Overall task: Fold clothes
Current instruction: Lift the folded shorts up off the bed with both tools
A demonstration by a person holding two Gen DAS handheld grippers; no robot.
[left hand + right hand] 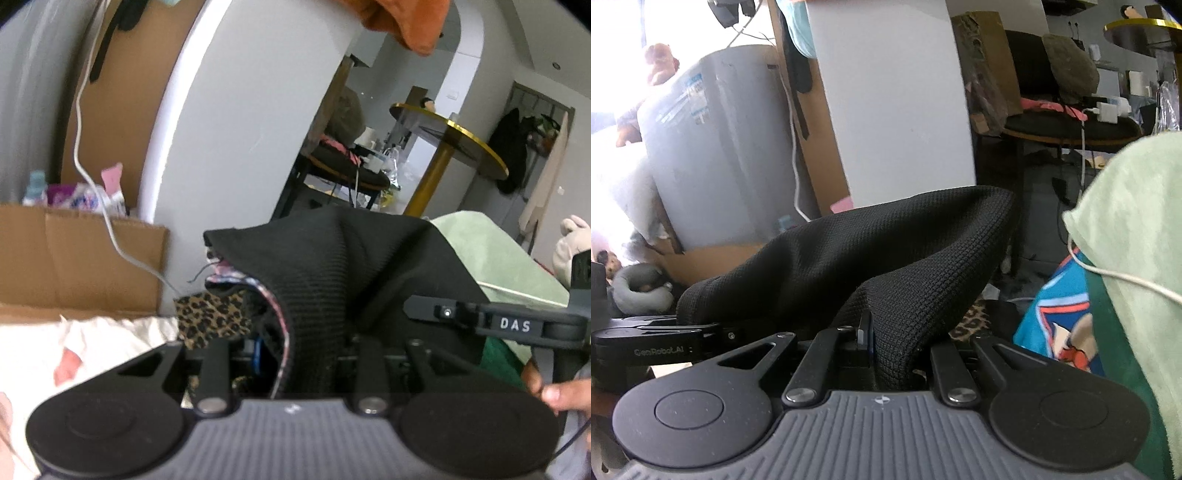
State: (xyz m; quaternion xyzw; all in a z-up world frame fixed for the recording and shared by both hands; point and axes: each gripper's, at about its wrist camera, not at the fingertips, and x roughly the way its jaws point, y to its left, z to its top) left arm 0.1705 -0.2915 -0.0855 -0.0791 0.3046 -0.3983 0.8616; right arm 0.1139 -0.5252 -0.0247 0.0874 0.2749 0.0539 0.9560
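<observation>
Black knit garment [886, 258] hangs pinched in both tools, left [295, 354] and right [871, 332].

Ahead of both jaws the way is filled by the black knit garment [332, 266], which drapes over them and blocks the forward view. To its left a white cable [107, 218] hangs across a cardboard box [74, 258], with a white pillar [236, 129] just behind. To the right a pale green blanket [1137, 221] bulges close in. Open room shows only above the garment.
</observation>
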